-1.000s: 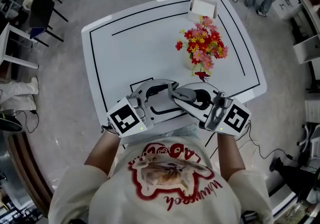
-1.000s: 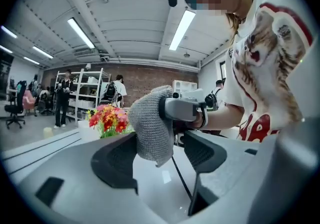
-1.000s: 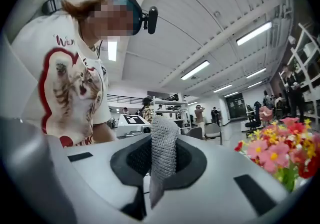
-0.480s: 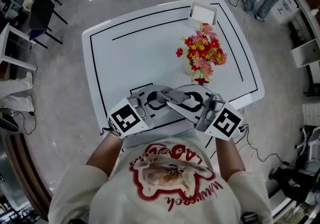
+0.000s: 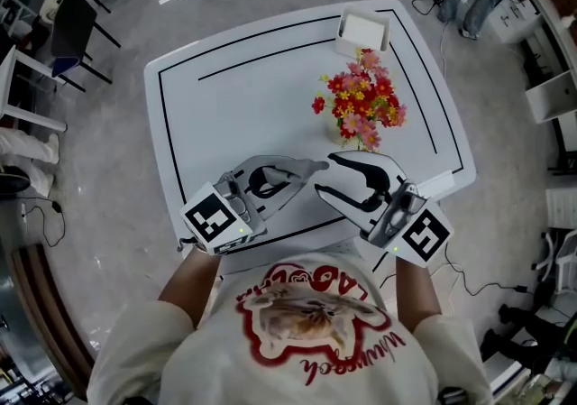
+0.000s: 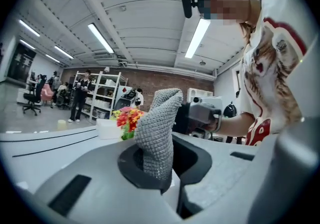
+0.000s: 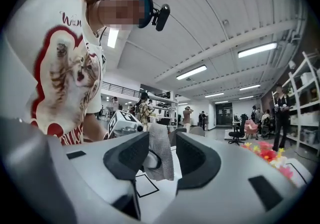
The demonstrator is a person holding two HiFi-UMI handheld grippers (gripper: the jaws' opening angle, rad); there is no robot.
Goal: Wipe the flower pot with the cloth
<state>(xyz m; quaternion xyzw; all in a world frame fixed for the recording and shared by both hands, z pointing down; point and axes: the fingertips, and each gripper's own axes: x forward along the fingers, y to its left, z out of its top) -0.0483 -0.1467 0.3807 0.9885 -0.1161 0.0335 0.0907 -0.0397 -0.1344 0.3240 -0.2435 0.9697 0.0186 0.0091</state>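
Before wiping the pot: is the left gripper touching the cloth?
Touching. The left gripper view shows the left gripper with its closing jaws pinching the cloth.

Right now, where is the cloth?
In the left gripper view the cloth stands mid-frame, pinched in the left gripper's closing jaws above the table, short of the flower pot.

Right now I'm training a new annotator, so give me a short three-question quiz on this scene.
1. True or false: the cloth is draped over the flowers.
2. Which gripper clamps the cloth? A left, B right, C neither.
3. Fill in: the white box sits at the table's ___ edge, beyond the flowers.
Key: 1 false. 2 A: the left gripper jaws are closing on it; the right gripper jaws are opening, clear of it. 3 far.
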